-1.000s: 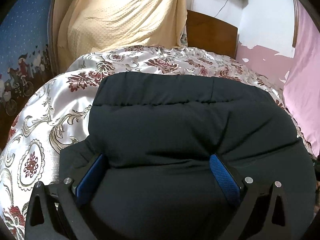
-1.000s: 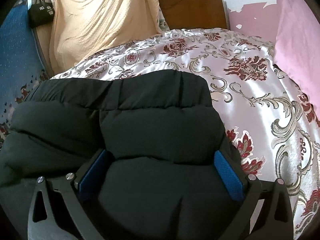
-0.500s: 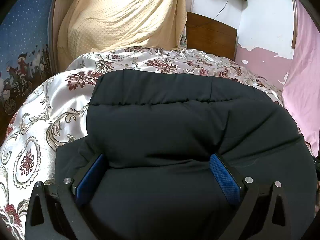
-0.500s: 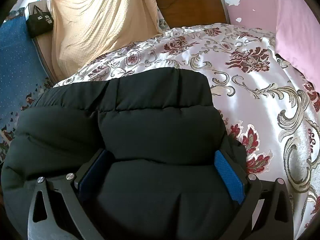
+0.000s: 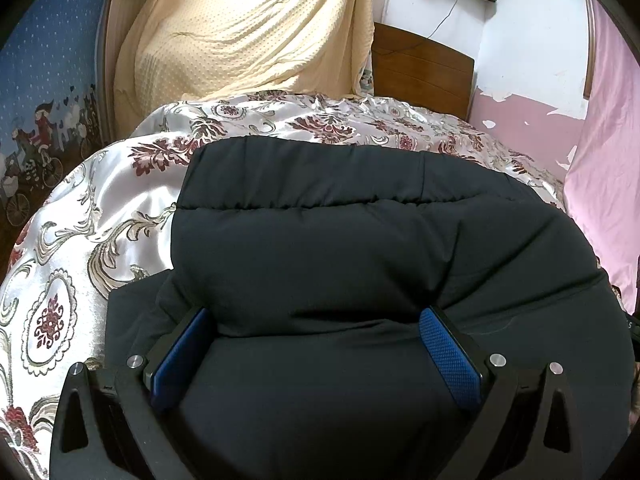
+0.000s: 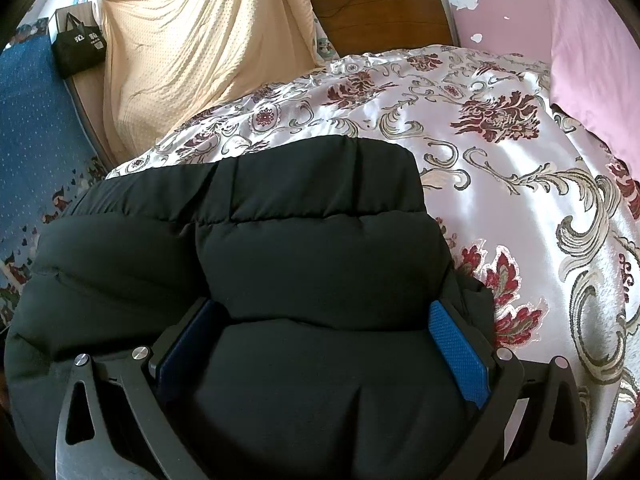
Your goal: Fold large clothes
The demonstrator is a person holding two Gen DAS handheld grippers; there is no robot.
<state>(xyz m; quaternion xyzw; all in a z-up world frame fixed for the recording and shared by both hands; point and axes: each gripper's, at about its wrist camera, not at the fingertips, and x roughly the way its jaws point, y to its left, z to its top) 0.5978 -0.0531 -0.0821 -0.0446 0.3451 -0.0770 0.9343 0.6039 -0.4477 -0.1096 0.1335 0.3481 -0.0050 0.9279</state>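
Both grippers, left (image 5: 316, 352) and right (image 6: 324, 344), had carried the jacket (image 5: 340, 248) farther up the bed (image 6: 520, 184), jaws wide around its padding.

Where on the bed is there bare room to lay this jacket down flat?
Free: floral bedspread to the right of the black puffer jacket, up to the pink curtain; a narrower strip on its left. Beyond its far edge, a band runs to the headboard. Crowded: the jacket fills the near middle, bulging between both grippers' fingers.
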